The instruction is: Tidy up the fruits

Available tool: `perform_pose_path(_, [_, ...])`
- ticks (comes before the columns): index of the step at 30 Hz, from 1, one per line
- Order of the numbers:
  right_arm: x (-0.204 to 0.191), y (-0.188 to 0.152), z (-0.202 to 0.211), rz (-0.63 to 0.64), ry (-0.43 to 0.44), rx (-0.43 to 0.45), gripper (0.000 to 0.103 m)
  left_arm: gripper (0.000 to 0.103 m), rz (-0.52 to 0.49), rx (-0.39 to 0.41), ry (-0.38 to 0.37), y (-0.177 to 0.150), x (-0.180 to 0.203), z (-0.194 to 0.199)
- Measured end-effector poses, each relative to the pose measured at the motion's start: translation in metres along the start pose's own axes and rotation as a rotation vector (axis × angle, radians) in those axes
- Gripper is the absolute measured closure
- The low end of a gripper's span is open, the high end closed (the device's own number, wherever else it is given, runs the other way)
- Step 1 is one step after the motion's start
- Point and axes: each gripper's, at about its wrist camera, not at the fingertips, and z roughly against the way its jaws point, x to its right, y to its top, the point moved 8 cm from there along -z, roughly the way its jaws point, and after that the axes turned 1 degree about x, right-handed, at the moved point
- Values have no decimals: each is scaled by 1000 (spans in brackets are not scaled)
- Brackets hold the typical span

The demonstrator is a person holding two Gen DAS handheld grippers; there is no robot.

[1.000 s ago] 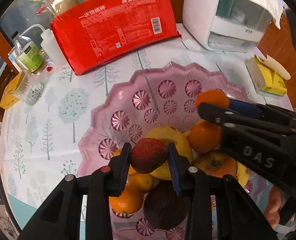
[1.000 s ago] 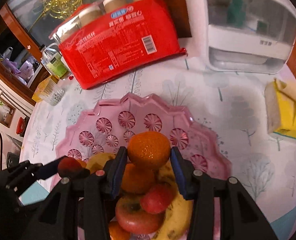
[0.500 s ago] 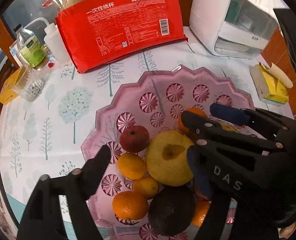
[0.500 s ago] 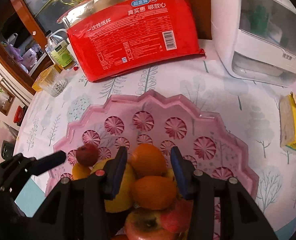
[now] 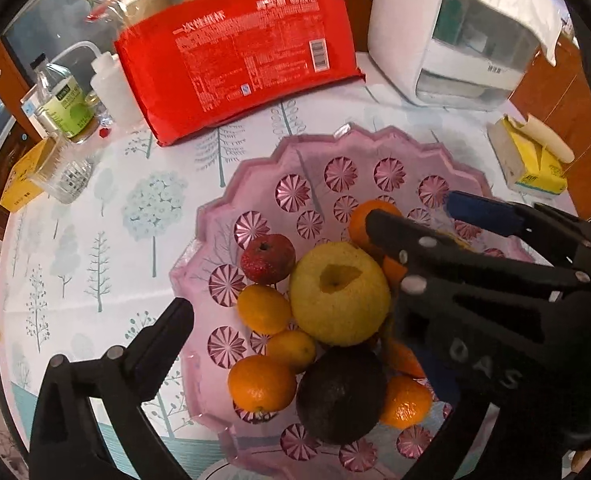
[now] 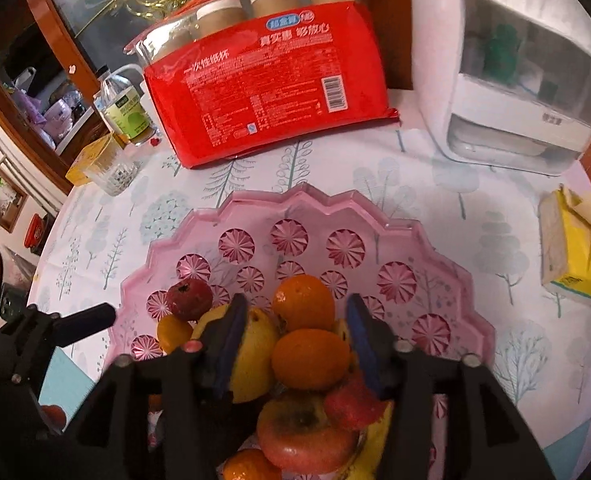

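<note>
A pink scalloped fruit plate [image 5: 255, 176] [image 6: 435, 240] holds a pile of fruit. The small red apple [image 5: 267, 258] [image 6: 188, 299] lies at the pile's left edge, beside a yellow apple [image 5: 337, 296] and several oranges. My left gripper [image 5: 295, 344] is open and empty above the pile; its right finger is hidden behind the right gripper. My right gripper [image 6: 295, 336] is open, its blue pads either side of an orange [image 6: 304, 303] that rests on the pile. A dark avocado [image 5: 335, 396] lies at the front.
A red pack of paper cups [image 5: 235, 60] stands behind the plate. A white appliance [image 5: 447, 28] is at the back right, a yellow tissue box [image 5: 531, 160] at the right. Bottles and a glass [image 5: 67, 172] stand at the left.
My left gripper opened and let go of the red apple, which now lies on the plate. My right gripper opened, released the orange onto the pile, and both drew back.
</note>
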Motion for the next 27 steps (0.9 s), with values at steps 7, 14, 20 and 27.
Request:
perform_pose_path(7, [2,-3,29,-34,-8,53,20,0,44,-3,-18,-15,-11,24])
perform_pose_path(14, [-7,-27,60,-49,-13,60,19,0,42,18,-17,-46,-23,63])
perform_pose_path(20, [-22,-62,96,-65,-9,77,3,0,78,36,-15,-88,-46,107])
perform_pose_path(27, [-49,-106,149,-75,1,105,3,0,64,128,30,-124,-63,170])
